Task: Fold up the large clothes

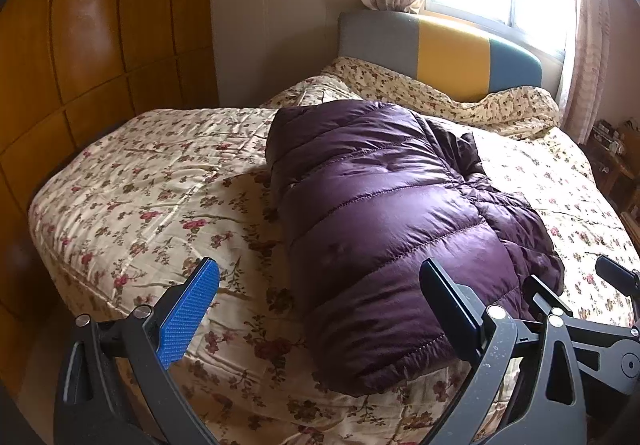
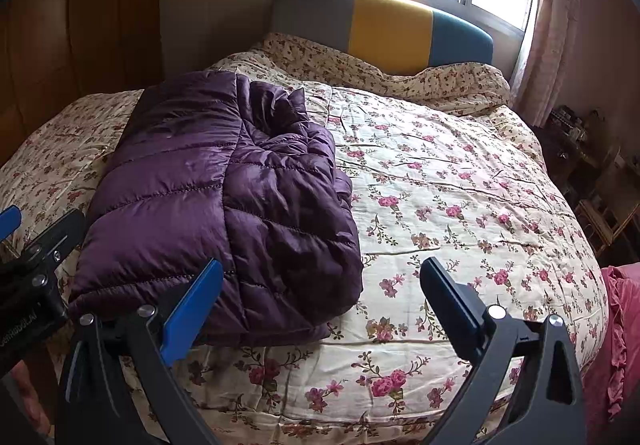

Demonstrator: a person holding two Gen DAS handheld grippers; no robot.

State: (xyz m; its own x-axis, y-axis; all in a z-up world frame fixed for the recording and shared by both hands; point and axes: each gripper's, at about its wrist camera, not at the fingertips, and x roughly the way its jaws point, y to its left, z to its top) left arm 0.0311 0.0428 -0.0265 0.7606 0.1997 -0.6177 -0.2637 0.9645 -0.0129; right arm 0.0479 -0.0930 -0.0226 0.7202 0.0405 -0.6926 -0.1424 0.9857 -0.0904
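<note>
my left gripper [image 1: 320, 309] and right gripper [image 2: 320, 305] both agape, empty, near folded purple jacket [image 1: 384, 213]. only right view shows pink cloth [image 2: 616, 345], well apart from jacket.

No label, brand, number or sign can be read with any certainty in either view. The only lettering sits on the black body of the left gripper [image 2: 24, 329] at the lower left edge of the right wrist view, where a short pale line of characters runs along the housing, too small and blurred to make out
</note>
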